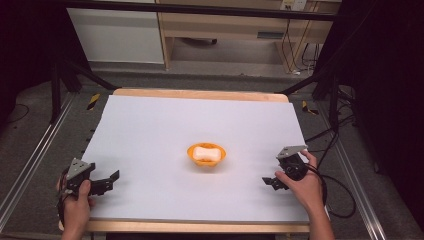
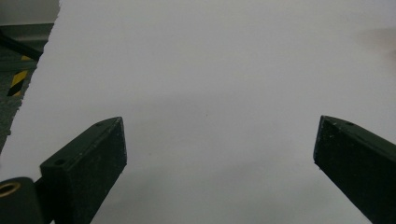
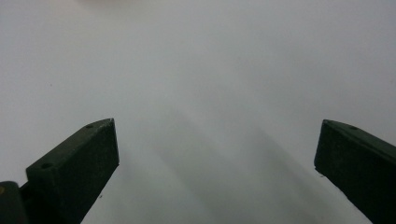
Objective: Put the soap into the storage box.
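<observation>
I'm at the start: my left claw (image 1: pixel 111 181) and right claw (image 1: pixel 269 182) both rest low on the white-covered table (image 1: pixel 150 130), jaws spread wide and empty. The small orange plastic bowl (image 1: pixel 206 155) holding a pale block sits between them, ahead of both. Next I judge one claw must reach inward for its rim

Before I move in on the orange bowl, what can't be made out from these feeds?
- Pale lump in the orange bowl, high view: too small to identify.
- Bowl's far outer wall, high view: hidden by its own rim.
- Left gripper view: a faint blurred smudge at the right edge, cut off.
- Right gripper view: blurred white sheet between open jaws.
</observation>
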{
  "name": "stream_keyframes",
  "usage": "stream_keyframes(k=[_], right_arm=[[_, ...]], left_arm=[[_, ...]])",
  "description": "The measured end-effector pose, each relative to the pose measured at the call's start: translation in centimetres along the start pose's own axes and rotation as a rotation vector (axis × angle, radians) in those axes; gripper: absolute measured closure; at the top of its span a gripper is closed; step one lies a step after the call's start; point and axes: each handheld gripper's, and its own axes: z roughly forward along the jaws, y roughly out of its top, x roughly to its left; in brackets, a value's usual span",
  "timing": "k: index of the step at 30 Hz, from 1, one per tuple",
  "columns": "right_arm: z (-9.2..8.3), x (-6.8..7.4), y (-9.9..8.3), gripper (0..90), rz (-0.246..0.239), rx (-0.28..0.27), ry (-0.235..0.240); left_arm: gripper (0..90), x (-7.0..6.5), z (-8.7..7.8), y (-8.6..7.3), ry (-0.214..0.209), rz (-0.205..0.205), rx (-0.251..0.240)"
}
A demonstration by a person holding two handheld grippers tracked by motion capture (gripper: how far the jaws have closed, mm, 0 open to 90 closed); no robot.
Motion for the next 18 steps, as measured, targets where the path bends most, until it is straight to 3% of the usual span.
stream_keyframes(k=[7, 15, 18], right_arm=[[-1.1, -0.3, -2.1, 0.4, 0.024, -0.032, -0.006], [-2.6, -0.9, -5.2, 0.5, 0.068, -0.103, -0.028], [-2.7, -1.0, -6.2, 0.5, 0.082, -0.133, -0.015]], left_arm=[[2.1, 0.0, 0.0, 0.0, 0.000, -0.002, -0.001], [2.1, 0.0, -0.1, 0.0, 0.006, -0.001, -0.005], [2.1, 0.0, 0.0, 0.0, 0.007, -0.004, -0.004]])
